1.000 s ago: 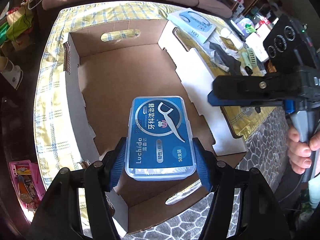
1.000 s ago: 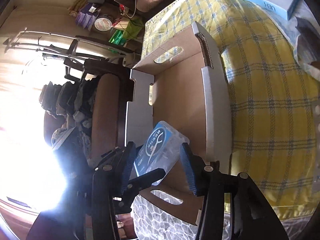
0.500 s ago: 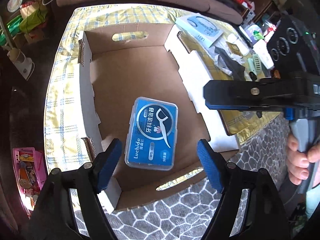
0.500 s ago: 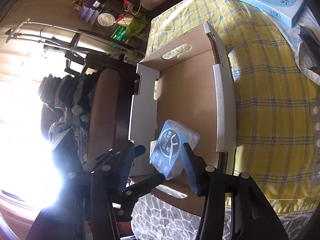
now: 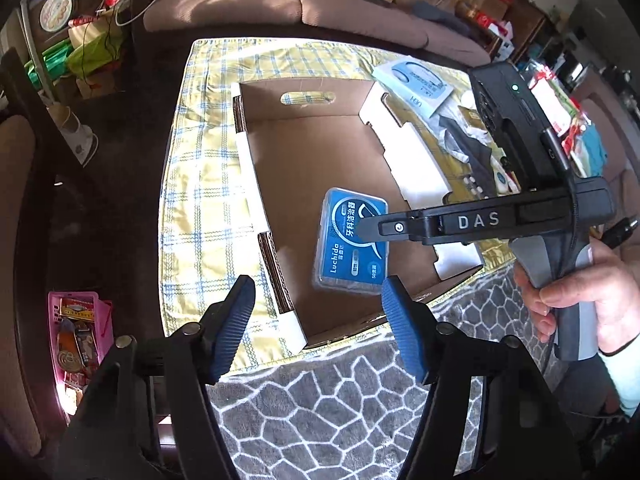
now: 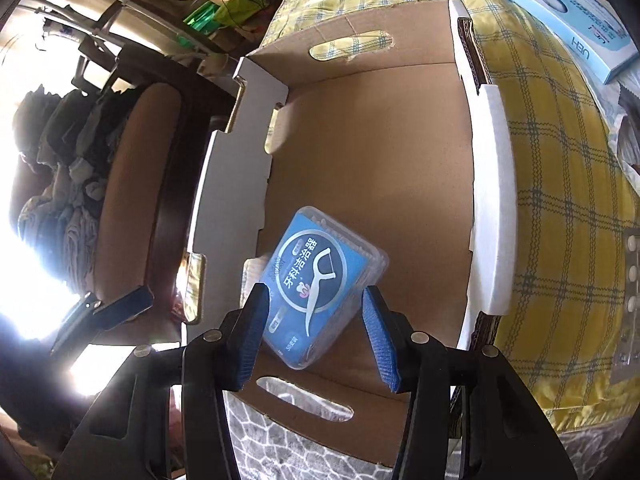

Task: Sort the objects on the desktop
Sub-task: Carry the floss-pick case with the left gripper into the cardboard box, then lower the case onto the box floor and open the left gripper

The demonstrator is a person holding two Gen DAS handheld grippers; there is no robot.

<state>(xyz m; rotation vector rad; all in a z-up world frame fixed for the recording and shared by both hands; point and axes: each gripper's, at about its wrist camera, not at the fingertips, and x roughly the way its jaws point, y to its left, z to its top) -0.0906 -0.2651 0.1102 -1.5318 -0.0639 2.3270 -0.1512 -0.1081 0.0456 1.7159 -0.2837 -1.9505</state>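
A blue dental-floss box (image 5: 352,246) lies flat on the floor of an open cardboard box (image 5: 304,148), near its front wall. My left gripper (image 5: 318,320) is open and empty, above the box's front left corner. My right gripper (image 6: 314,332) is open and hovers over the floss box (image 6: 320,280) inside the cardboard box (image 6: 380,140); the right gripper's body crosses the left wrist view and hides part of the label.
The cardboard box sits on a yellow plaid cloth (image 5: 200,184). A light blue carton (image 5: 416,84) and several small items lie to its right. A blister pack (image 6: 632,280) lies on the cloth. Grey patterned rug (image 5: 332,400) lies in front; a pink basket (image 5: 76,336) at left.
My left gripper opened, let go of the floss box into the cardboard box, and drew back and up. My right gripper moved in over the floss box.
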